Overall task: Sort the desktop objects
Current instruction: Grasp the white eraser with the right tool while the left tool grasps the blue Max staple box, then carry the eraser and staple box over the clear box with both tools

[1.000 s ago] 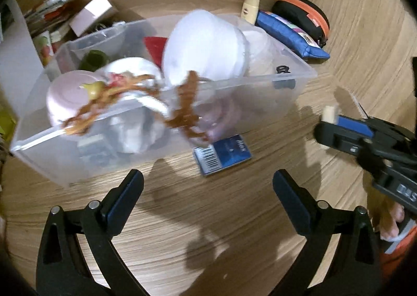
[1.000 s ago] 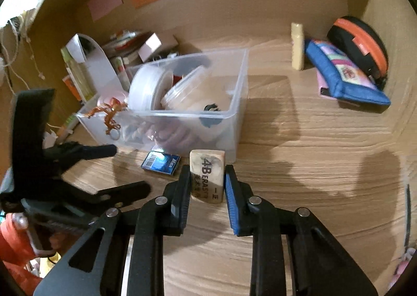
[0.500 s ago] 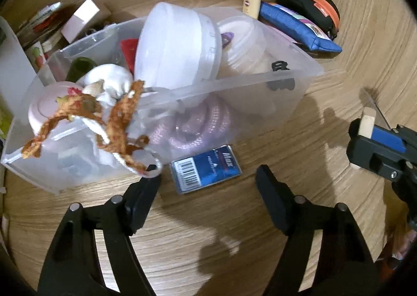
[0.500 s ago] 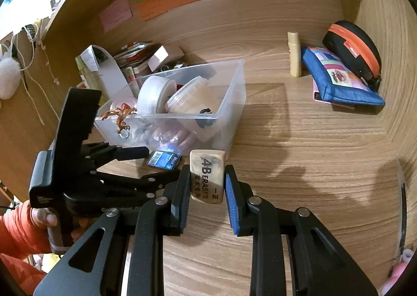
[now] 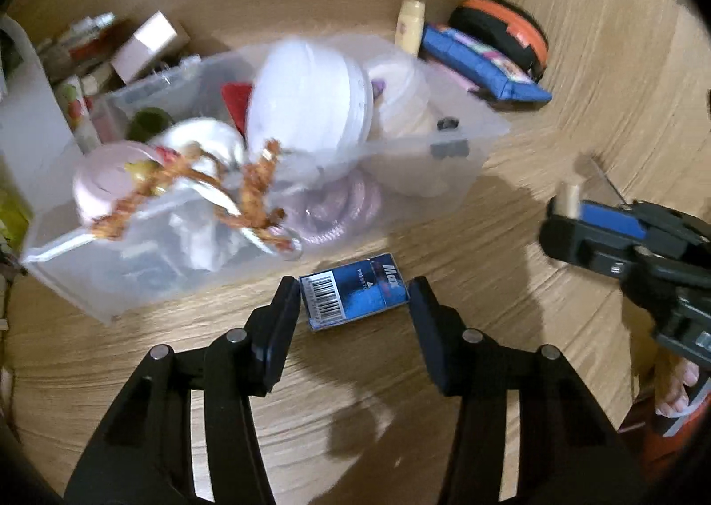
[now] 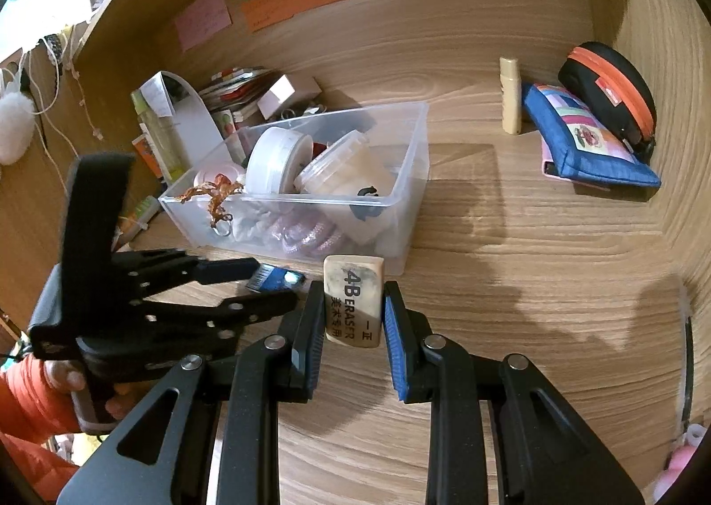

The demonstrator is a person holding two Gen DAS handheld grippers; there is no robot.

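Left tongs (image 5: 353, 298) angled steeply down toward the tabletop (image 5: 511, 238), held by a hand (image 6: 66, 376) in an orange sleeve (image 6: 24, 394) at the lower left of the right wrist view. Jaws closing, one on either side of the small blue box (image 5: 353, 291) with a barcode; a narrow gap shows at each side, pads not yet pressing on it. Box lies flat on the tabletop, just in front of the clear plastic bin (image 5: 444, 158).

Right tongs (image 6: 353, 309) tilted down less steeply, off to the right of the left pair, above bare wood. Clenched on a worn white eraser (image 6: 353, 298) printed "4B ERASER", held upright between the pads, clear of the tabletop.

Bin holds white round containers (image 6: 277, 160), pink cord (image 6: 311, 234) and a brown braided strap (image 5: 253, 194) hanging over its front wall.
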